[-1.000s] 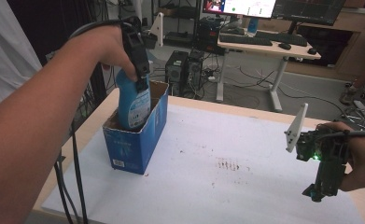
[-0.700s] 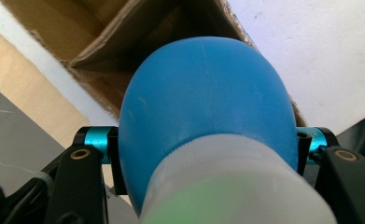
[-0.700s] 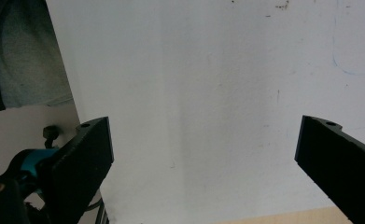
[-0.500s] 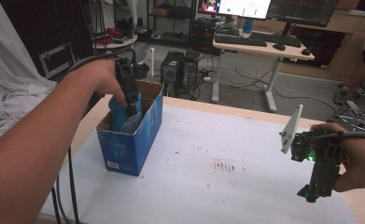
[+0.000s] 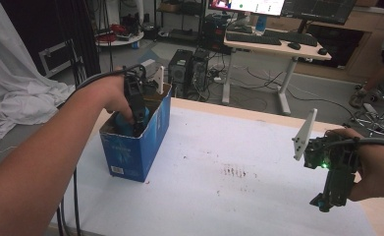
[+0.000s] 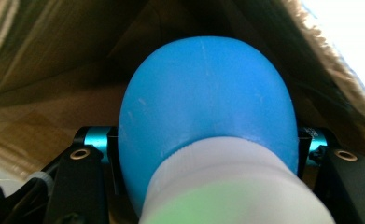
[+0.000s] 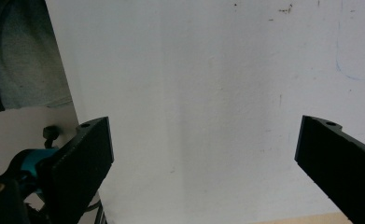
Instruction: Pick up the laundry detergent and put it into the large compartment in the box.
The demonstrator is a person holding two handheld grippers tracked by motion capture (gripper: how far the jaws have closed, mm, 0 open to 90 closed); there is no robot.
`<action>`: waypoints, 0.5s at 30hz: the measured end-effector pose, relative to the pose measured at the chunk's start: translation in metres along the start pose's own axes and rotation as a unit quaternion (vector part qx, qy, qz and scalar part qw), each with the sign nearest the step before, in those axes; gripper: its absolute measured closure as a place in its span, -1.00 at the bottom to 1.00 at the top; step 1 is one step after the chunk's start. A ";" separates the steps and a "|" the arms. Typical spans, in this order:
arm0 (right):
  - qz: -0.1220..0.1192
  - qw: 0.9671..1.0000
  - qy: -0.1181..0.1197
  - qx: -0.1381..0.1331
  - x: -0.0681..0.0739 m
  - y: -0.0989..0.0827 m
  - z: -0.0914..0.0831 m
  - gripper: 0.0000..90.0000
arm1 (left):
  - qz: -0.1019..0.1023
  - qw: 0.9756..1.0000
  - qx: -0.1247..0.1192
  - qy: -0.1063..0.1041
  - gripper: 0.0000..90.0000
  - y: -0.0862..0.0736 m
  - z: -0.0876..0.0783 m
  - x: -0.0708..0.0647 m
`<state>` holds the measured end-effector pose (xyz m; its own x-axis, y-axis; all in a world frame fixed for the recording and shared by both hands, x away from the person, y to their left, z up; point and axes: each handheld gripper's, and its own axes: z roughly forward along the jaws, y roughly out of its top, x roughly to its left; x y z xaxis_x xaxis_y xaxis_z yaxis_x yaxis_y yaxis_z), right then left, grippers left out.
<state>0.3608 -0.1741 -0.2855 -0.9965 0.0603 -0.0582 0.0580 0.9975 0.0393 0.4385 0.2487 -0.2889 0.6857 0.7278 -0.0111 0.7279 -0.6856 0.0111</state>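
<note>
A blue bottle (image 6: 208, 116) with a white cap sits between the jaws of my left gripper (image 5: 136, 118), which is shut on it. In the high view the bottle (image 5: 125, 123) is low inside an open blue cardboard box (image 5: 135, 147) at the table's left, and the hand reaches down into the box. In the left gripper view the brown inner walls of the box (image 6: 54, 79) surround the bottle. My right gripper (image 5: 329, 196) hangs over the table's right side, pointing down. Its jaws stand wide apart, open, with only white tabletop between them (image 7: 203, 154).
The white tabletop (image 5: 238, 196) carries a small dark stain (image 5: 233, 172) near the middle. Beyond the table's far edge stand a desk (image 5: 278, 44) with monitors and computer towers (image 5: 192, 73). White cloth (image 5: 17, 93) hangs at the left.
My left gripper has sunk with the blue bottle from above the box rim down into the box. The right gripper has stayed where it was.
</note>
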 end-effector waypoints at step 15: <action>0.001 1.000 0.003 0.002 -0.001 0.001 0.002 -0.92 | 0.009 1.000 -0.004 -0.007 -0.14 0.000 0.004 0.004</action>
<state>0.3615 -0.1727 -0.2877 -0.9967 0.0624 -0.0528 0.0605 0.9975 0.0363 0.4407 0.2515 -0.2925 0.6983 0.7153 -0.0257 0.7158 -0.6981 0.0191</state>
